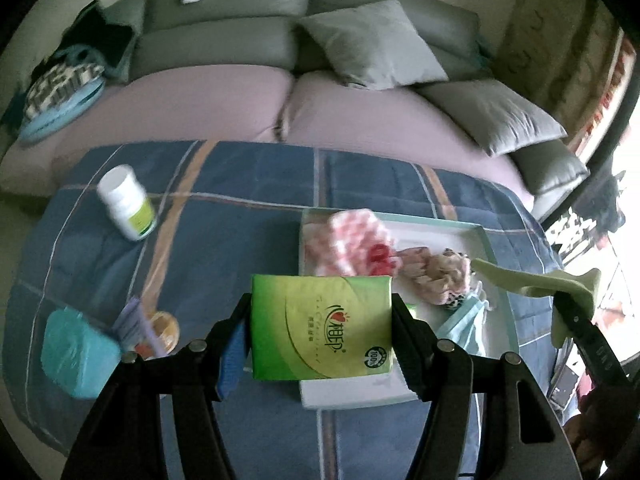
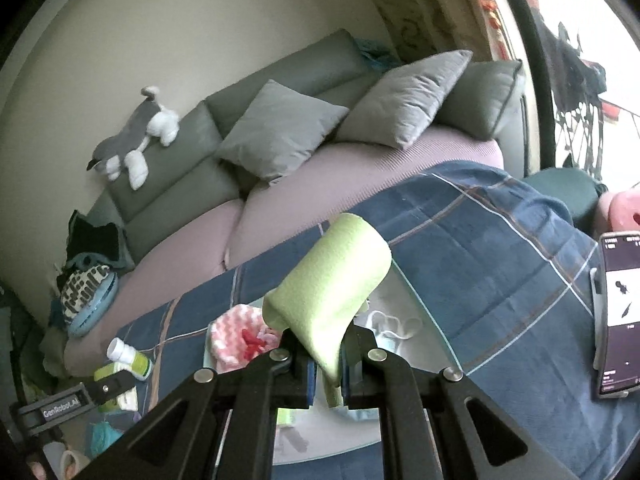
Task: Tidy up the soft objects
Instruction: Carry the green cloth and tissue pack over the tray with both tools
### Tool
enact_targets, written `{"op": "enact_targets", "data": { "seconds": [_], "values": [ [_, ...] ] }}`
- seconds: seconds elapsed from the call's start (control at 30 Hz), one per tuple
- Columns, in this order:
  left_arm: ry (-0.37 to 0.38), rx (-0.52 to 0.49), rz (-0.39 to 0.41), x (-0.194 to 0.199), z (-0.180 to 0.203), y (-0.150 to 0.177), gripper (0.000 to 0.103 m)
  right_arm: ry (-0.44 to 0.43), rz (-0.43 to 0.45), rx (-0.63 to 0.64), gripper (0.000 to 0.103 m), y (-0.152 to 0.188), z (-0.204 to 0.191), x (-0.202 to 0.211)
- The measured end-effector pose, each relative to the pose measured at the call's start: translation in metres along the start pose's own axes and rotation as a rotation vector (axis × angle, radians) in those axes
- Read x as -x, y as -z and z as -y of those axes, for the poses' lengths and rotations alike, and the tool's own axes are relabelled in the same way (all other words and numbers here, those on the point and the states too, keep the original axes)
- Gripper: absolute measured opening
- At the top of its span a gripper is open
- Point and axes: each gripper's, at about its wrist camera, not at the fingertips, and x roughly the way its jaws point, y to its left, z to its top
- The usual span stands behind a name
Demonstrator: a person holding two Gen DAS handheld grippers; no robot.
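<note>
Over the plaid quilt (image 1: 240,208) your left gripper (image 1: 320,320) clamped a green tissue pack (image 1: 322,326) — "100%" legible — while your right gripper (image 2: 329,376), opposite a "GenRobot.AI" label, pinched a green cloth (image 2: 332,280).

My tissue pack (image 1: 322,326) sits lower centre, over the tray's (image 1: 496,336) left edge. Knitted piece (image 1: 352,246) in the tray; bottle (image 1: 127,202) upper left on the quilt (image 1: 248,216); sofa (image 1: 224,96) behind.
</note>
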Motion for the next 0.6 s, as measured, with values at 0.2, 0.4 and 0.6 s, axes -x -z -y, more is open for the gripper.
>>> {"op": "enact_targets", "data": {
  "seconds": [0.2,0.4,0.6],
  "values": [
    [-0.006,-0.087,-0.039,-0.029,0.032,-0.003,0.066,0.028,-0.051,-0.046,0.009,0.003,0.016,-0.017],
    [-0.018,-0.130,-0.075,-0.058,0.049,-0.002,0.066,0.036,-0.099,-0.040,0.009,0.008,0.015,-0.035],
    [-0.051,-0.151,-0.096,-0.084,0.055,-0.004,0.066,0.041,-0.158,-0.019,0.009,0.015,0.009,-0.052]
  ]
}}
